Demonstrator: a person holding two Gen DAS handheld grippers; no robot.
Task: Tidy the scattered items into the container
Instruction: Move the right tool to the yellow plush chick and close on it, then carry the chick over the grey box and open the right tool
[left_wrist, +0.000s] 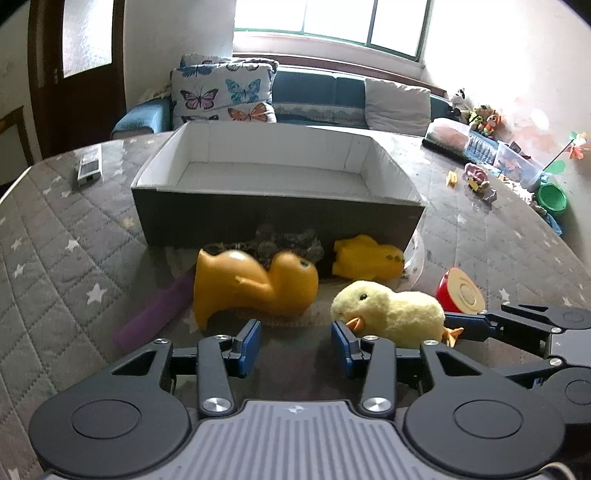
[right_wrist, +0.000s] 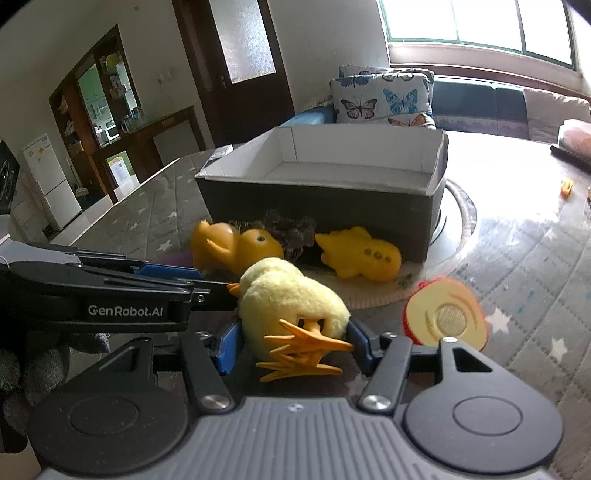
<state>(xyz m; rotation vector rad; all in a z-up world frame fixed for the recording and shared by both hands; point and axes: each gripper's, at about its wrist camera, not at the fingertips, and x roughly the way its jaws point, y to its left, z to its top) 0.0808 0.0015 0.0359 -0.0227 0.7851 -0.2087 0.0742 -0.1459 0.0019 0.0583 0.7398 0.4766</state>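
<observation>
Plush chick (right_wrist: 291, 295) between right gripper (right_wrist: 293, 341) pads; left gripper (left_wrist: 295, 334) agape; one box (left_wrist: 277, 206).

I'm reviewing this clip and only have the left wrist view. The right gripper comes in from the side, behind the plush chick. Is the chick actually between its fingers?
Observer: Yes. In the right wrist view the plush chick lies between the two blue pads of the right gripper, one against each flank.
Operator: Is it squeezed yet?
Observer: I cannot tell, as the plush shows no clear dent at the pads. Both orange feet splay out toward that camera, so the chick's tail end faces the gripper.
</observation>
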